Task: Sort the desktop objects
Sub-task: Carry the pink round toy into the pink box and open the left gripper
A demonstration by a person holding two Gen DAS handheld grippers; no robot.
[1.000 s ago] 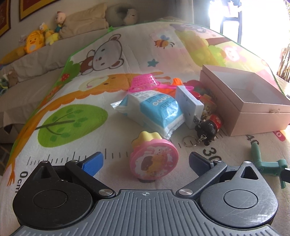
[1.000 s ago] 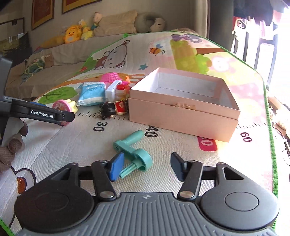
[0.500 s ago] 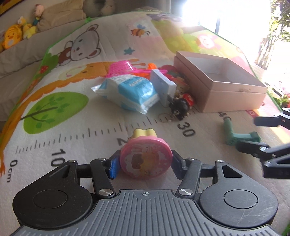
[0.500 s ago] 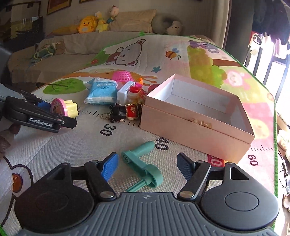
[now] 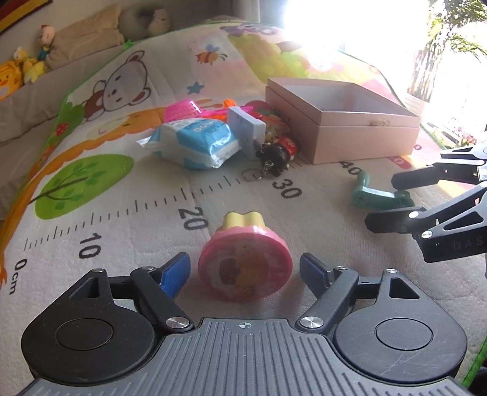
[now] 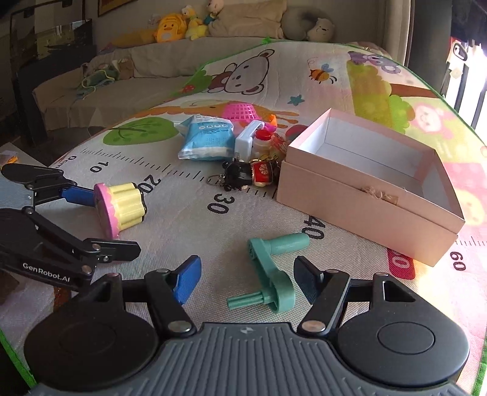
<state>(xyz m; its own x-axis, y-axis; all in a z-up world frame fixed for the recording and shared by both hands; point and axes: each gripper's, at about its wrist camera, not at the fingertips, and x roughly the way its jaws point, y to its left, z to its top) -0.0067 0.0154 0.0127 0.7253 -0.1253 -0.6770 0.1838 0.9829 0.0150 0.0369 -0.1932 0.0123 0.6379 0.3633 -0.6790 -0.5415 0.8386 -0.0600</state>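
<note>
A pink and yellow cupcake toy [image 5: 245,268] lies on its side on the play mat, between the fingers of my open left gripper [image 5: 245,272], small gaps on both sides. It also shows in the right wrist view [image 6: 120,207]. A teal crank handle [image 6: 271,274] lies between the fingers of my open right gripper [image 6: 248,280], untouched; it also shows in the left wrist view [image 5: 377,199]. The open pink box [image 6: 368,195] stands to the right.
A pile sits left of the box: blue tissue pack [image 5: 194,143], white block [image 5: 246,129], black and red keychain figures [image 5: 275,155], pink basket [image 5: 181,109]. A sofa with plush toys [image 6: 170,29] lies behind the mat.
The left gripper's fingers, close against the cupcake toy half a second ago, now stand wider apart around it. The right gripper moved forward so the teal crank sits between its fingers.
</note>
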